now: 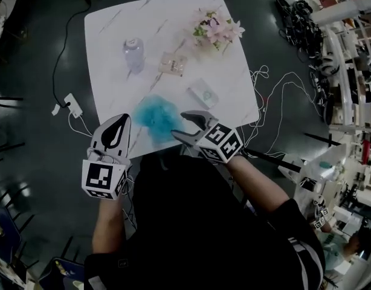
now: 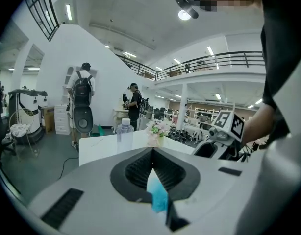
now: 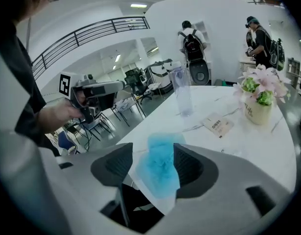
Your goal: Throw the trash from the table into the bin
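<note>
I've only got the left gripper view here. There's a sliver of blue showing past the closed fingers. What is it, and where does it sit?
Observer: A crumpled blue wad, lying at the table's near edge.
Operator: Is the right gripper on it?
Observer: Not closed on it. The right gripper has its fingers apart at the wad's right side in the head view.
Operator: Other trash?
Observer: A flat packet lies mid-table, between the bottle and the flowers.
</note>
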Demonstrator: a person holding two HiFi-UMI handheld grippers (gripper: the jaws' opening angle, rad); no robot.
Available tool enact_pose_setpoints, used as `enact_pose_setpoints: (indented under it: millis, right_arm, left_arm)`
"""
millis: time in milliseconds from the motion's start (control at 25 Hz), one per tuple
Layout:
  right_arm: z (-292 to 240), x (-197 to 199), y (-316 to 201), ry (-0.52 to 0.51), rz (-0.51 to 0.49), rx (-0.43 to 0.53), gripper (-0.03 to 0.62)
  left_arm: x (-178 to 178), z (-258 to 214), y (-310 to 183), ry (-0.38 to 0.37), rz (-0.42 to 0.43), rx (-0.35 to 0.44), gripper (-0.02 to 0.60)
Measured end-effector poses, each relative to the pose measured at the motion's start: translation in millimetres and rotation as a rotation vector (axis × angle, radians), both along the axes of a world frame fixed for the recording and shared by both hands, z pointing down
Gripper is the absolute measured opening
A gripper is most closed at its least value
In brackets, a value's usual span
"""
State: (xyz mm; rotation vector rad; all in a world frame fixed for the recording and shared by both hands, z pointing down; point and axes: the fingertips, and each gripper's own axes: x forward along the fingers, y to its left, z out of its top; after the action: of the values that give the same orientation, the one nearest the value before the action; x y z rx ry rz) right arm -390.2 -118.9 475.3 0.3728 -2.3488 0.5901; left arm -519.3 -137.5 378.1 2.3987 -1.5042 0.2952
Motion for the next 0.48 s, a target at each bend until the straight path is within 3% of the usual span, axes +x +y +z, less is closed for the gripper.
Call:
enact_pose_setpoints:
  millis: [480]
  right_arm:
    - [85, -15, -6, 0.204, -0.101, -0.042, 0.293]
  left_arm:
    - [-19, 61, 0, 0.040, 0.008, -0.095, 0.014]
